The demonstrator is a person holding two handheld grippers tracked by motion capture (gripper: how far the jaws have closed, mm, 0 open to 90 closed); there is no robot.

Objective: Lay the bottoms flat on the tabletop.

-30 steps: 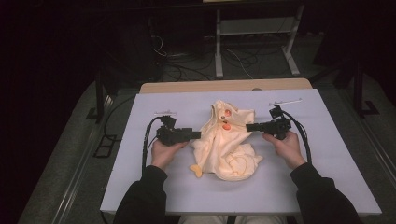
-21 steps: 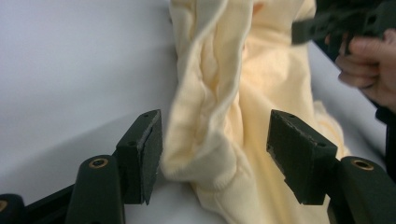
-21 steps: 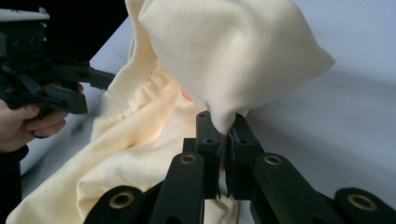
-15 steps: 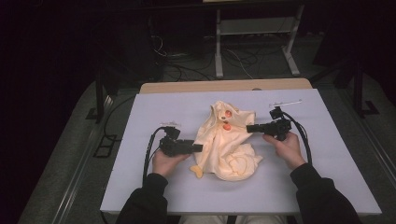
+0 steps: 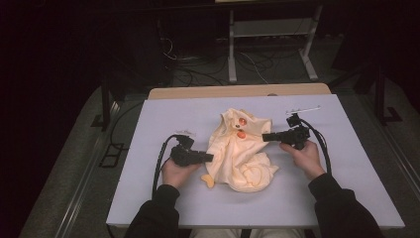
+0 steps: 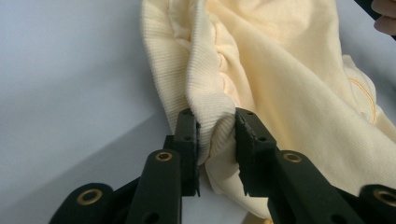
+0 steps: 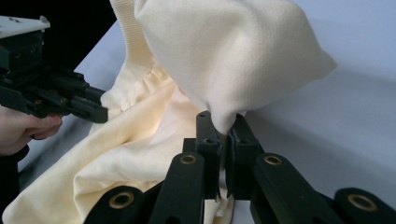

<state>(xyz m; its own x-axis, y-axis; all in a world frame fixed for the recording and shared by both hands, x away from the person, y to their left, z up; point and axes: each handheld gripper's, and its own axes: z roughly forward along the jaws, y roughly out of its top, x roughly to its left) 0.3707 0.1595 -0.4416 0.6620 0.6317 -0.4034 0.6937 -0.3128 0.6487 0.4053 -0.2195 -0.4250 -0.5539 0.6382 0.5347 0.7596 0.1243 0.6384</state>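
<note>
A crumpled cream garment [image 5: 242, 153] with orange patches [image 5: 242, 122] lies mid-table. My left gripper [image 5: 210, 157] is at its left edge. In the left gripper view my left gripper [image 6: 215, 121] has a fold of the ribbed hem [image 6: 205, 88] between its jaws; they have just been closing and the pads press on the cloth. My right gripper [image 5: 265, 137] holds the garment's right side slightly lifted. In the right gripper view my right gripper [image 7: 223, 122] is shut on a pinched corner of the cloth [image 7: 224, 56], and the left gripper [image 7: 56, 95] sits beyond it.
The pale table top [image 5: 148, 129] has bare room on both sides of the garment. A wooden board [image 5: 237, 91] lines the far edge. Beyond it stand a metal frame [image 5: 267, 44] and floor cables in the dark. A small orange piece [image 5: 208, 181] lies by the garment's near left.
My left gripper drew a little toward the person along the garment's left edge and its jaws closed on the ribbed hem. The right gripper kept still, holding its corner.
</note>
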